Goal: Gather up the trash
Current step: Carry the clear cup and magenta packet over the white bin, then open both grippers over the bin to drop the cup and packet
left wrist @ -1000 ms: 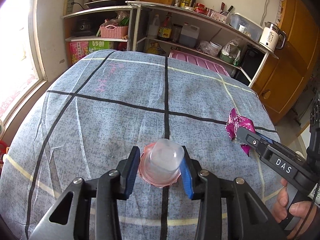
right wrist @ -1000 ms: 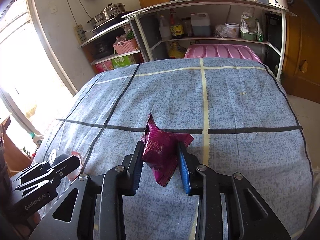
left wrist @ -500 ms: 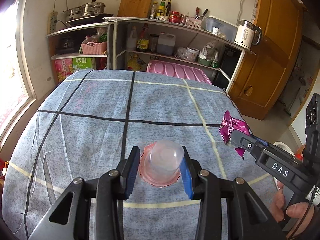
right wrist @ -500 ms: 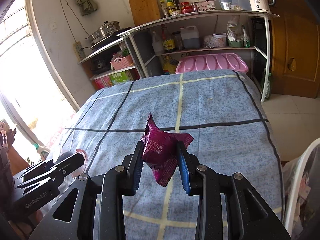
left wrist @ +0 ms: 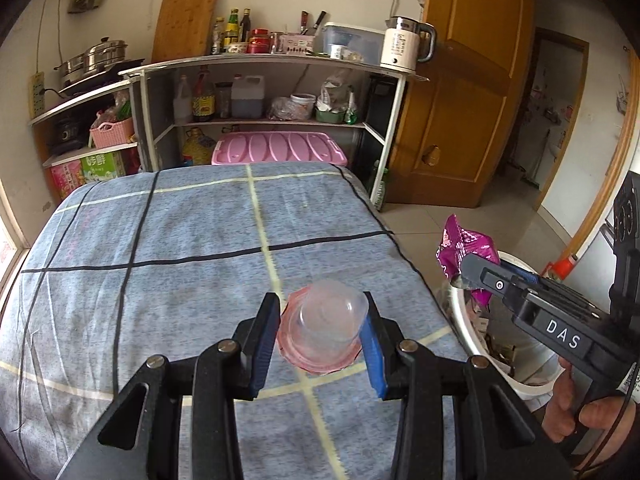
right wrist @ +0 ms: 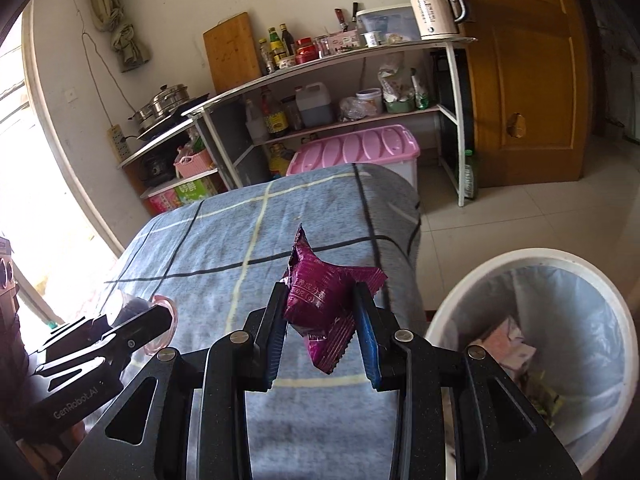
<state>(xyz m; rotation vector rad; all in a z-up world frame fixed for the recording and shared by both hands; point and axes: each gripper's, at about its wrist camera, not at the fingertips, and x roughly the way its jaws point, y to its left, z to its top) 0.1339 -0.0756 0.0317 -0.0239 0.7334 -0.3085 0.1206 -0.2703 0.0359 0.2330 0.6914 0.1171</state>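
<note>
This is a lived-in home, a room that serves as a kitchen. At the far wall an open shelf unit carries sauce bottles, oil jugs, a white electric kettle and a wooden cutting board leaning on the wall. On the far left a steel steamer pot sits on a cooktop. A pink storage bin stands under the shelves. The near surface wears a blue checked cloth. On the right stand a wooden door, tiled floor and a lined white wastebasket.

L gripper & R gripper angled down, fingers clamped on loads.
</note>
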